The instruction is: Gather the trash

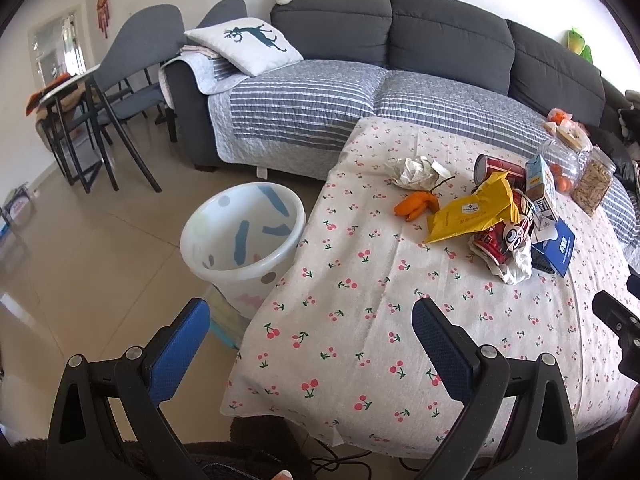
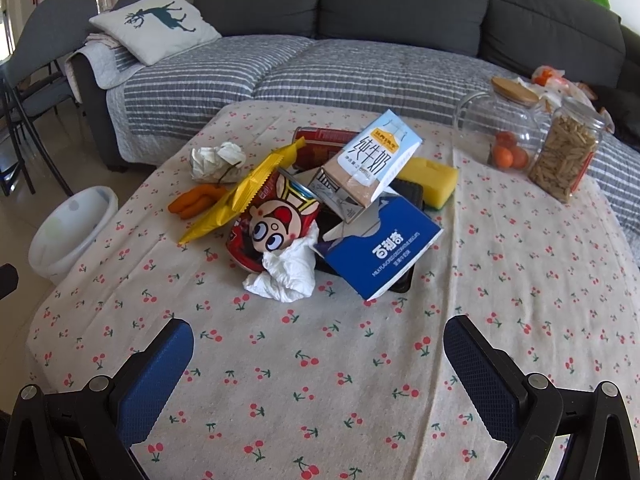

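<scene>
A heap of trash lies on the cherry-print tablecloth: a yellow snack bag, a red cartoon can, a crumpled white tissue, a blue biscuit box, a milk carton, a second red can, orange peel and a crumpled paper wad. The white trash bin stands on the floor left of the table. My right gripper is open and empty, in front of the heap. My left gripper is open and empty over the table's near left corner, beside the bin.
A yellow sponge lies behind the heap. Two glass jars stand at the table's far right. A grey sofa runs behind the table. Chairs stand on the tiled floor at left.
</scene>
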Action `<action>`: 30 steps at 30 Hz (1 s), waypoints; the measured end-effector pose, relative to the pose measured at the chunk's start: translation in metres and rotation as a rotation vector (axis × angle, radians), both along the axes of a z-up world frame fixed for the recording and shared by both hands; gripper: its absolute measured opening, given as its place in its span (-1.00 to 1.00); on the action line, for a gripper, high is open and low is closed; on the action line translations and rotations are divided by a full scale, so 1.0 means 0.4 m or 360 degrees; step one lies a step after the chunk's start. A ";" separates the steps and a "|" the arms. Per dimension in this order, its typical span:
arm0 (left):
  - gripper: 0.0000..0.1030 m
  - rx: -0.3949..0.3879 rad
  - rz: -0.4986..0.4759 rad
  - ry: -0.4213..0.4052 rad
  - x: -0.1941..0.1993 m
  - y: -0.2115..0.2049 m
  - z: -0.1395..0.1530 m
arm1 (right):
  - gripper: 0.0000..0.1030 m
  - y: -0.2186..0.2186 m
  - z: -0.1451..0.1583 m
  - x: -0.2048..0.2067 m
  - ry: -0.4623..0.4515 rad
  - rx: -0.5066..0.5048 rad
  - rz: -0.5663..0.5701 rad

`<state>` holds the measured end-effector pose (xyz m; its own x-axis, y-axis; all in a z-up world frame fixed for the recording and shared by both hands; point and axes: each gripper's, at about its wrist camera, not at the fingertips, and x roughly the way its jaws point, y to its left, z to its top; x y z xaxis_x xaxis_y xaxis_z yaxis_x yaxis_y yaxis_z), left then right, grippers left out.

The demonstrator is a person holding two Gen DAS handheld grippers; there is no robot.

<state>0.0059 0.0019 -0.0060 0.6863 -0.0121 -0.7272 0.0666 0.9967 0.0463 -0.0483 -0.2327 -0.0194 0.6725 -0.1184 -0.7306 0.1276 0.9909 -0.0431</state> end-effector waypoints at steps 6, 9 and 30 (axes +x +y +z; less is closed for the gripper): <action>0.98 0.0029 -0.0032 0.0048 0.014 -0.020 -0.002 | 1.00 -0.002 0.017 -0.003 -0.0041 -0.0002 -0.0002; 0.98 0.0037 -0.0063 0.0064 0.027 -0.039 0.009 | 1.00 -0.021 0.038 -0.001 -0.0040 0.0027 -0.0021; 0.98 0.0065 -0.0589 0.0369 0.287 -0.399 0.028 | 1.00 -0.368 0.095 0.091 0.0188 0.0270 -0.0246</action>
<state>0.1207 -0.1578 0.0053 0.4599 -0.1946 -0.8664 0.4321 0.9014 0.0269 -0.0119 -0.3798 0.0188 0.5648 -0.0822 -0.8211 0.2824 0.9542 0.0987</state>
